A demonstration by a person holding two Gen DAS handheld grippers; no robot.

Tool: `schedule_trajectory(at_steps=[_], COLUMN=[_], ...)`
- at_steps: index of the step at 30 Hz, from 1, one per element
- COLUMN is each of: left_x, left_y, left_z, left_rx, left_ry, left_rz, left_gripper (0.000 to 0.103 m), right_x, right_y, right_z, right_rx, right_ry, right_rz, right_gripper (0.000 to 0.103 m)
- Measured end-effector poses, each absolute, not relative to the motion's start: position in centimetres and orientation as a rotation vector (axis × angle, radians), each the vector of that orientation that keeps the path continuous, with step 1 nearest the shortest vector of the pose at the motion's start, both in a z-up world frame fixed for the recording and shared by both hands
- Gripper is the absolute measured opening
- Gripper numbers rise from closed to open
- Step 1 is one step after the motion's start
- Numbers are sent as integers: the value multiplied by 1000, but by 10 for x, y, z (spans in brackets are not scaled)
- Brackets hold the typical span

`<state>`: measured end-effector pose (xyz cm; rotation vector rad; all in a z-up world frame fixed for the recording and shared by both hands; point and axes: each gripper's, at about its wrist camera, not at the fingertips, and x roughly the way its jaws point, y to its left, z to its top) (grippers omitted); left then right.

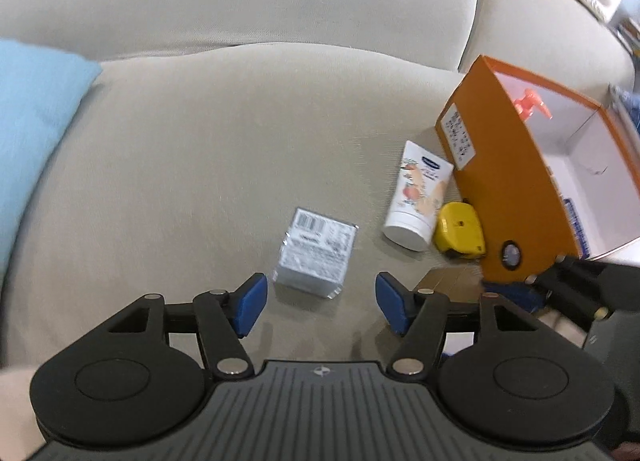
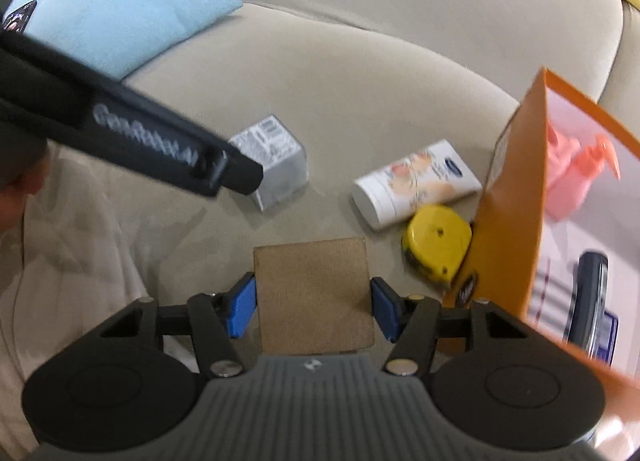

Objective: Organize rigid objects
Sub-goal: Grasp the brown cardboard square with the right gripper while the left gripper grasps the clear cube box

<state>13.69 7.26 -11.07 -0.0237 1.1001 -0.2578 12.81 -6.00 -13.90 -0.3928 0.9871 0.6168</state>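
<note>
Right gripper [image 2: 312, 307] jaws clamp a flat, rough cardboard square [image 2: 314, 295]; left gripper [image 1: 320, 303] jaws gape, empty, a glossy silver box [image 1: 316, 253] just ahead.

Orange box [image 1: 516, 185]: right side cut off by the frame's right edge in both views; its small label print is too blurred to read.
Pink pump bottle [image 2: 576, 177]: lower body hidden behind the box wall in the left wrist view.
Dark item [image 2: 592, 301] in the box: blurred, cannot be identified.
Grey carton [image 2: 276, 165]: left part hidden by the left gripper's arm at centre left of the right wrist view; print illegible.
Brown cardboard piece [image 2: 316, 297]: near edge hidden under the right gripper [image 2: 314, 311].
Blue pillow [image 1: 32, 133]: cut off at the left edge.
</note>
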Motion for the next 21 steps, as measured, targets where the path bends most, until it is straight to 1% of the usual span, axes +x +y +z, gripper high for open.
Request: schedule_trajectory(at_steps=[7, 13, 18, 19, 21], left_x=[157, 167, 171, 171, 172], left_y=[69, 70, 70, 70, 72], left_z=[-131, -144, -149, -150, -150], left_rx=[38, 23, 19, 13, 2], left_ry=[1122, 1138, 1137, 1140, 1136], left_rz=[-266, -291, -304, -310, -311], left_gripper=[75, 75, 61, 57, 57], right_x=[156, 172, 176, 177, 177], right_y=[-44, -36, -31, -31, -31], right_z=[-138, -148, -156, -158, -159], right_rx=[-481, -513, -523, -519, -517], right_ry=[948, 968, 1000, 1008, 1008], right_rz=[636, 670, 672, 670, 670], right_gripper=[61, 61, 61, 61, 61])
